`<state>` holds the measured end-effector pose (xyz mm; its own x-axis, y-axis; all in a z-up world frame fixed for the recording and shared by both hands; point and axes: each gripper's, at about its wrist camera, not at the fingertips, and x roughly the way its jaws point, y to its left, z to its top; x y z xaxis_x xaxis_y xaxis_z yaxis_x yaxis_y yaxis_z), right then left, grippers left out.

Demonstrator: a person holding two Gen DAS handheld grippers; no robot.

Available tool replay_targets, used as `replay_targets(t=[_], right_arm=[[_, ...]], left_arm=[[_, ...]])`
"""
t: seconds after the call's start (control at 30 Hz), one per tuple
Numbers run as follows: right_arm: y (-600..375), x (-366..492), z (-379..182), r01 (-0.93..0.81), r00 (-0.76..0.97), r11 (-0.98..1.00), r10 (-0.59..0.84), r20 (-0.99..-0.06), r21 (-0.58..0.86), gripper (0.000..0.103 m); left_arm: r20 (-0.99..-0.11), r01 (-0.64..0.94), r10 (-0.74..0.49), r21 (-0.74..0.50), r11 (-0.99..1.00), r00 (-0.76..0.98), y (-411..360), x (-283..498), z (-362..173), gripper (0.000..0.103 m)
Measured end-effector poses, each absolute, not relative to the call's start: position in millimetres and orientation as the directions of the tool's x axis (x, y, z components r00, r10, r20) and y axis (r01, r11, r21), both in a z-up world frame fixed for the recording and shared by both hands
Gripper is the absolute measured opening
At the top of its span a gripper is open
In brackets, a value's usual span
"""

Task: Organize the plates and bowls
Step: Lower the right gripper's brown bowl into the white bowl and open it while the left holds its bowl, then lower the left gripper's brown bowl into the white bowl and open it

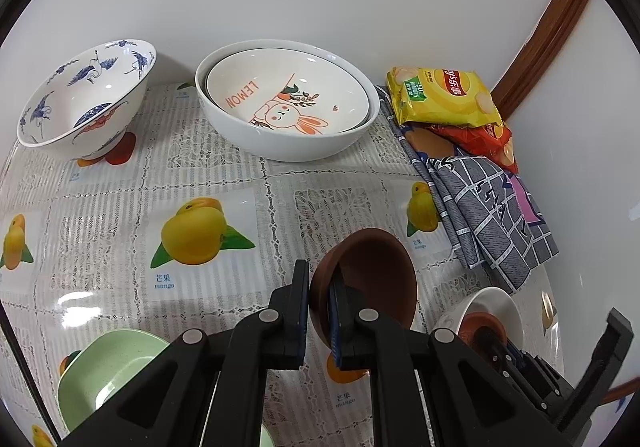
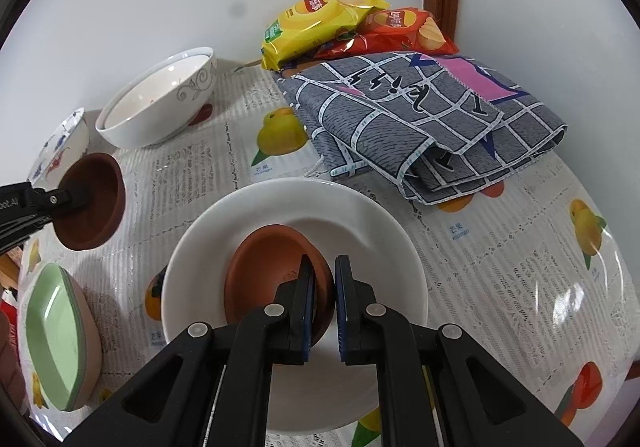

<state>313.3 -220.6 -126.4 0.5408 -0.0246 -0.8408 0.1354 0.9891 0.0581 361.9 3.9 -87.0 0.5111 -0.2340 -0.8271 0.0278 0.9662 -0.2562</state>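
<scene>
Pinching the rim of one small brown bowl (image 1: pixel 372 279) in my left gripper (image 1: pixel 320 311) above the surface (image 1: pixel 120 183), I judge the stacking step: next I carry it rightwards into the second brown bowl (image 2: pixel 276 267), which my right gripper (image 2: pixel 323 303) holds by its rim inside the white plate (image 2: pixel 360 223).

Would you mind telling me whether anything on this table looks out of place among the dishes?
Two crisp packets, yellow and red, lie with a folded grey checked cloth by the wall; they are not tableware. Nothing looks spilled or broken.
</scene>
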Motion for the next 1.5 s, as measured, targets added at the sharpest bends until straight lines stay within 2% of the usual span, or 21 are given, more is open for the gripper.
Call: replay_targets(t=[0.1, 0.7, 0.97, 1.17, 1.33, 1.5], right_arm=[[-217.9, 315.6, -129.8, 0.145, 0.523, 0.989, -0.093, -0.847, -0.019, 0.010], [-197.7, 316.8, -138.7, 0.114, 0.502, 0.978, -0.208, -0.839, -0.175, 0.017], [-197.9, 307.9, -128.5, 0.103, 0.548, 0.983, -0.185, -0.816, -0.153, 0.029], [-217.5, 285.1, -95.9, 0.111, 0.605, 0.994, -0.082, -0.792, -0.018, 0.030], [-236.7, 257.2, -69.4, 0.138, 0.645, 0.989, -0.136, -0.752, -0.061, 0.035], [-273.0, 224.5, -50.7, 0.167, 0.670, 0.986, -0.129, -0.731, -0.022, 0.035]], left_arm=[[-0.825, 0.026, -0.235, -0.259, 0.965, 0.514, 5.1, 361.3, -85.7, 0.009], [-0.821, 0.019, -0.245, -0.275, 0.961, 0.515, 11.1, 361.3, -83.2, 0.009], [-0.818, 0.034, -0.256, -0.279, 0.960, 0.515, 8.0, 358.9, -81.0, 0.009], [-0.804, 0.050, -0.250, -0.266, 0.963, 0.539, 2.8, 351.9, -70.9, 0.009], [-0.792, 0.083, -0.251, -0.248, 0.965, 0.556, -10.7, 340.9, -58.4, 0.009], [-0.778, 0.127, -0.271, -0.242, 0.962, 0.568, -32.2, 320.3, -43.4, 0.009]])
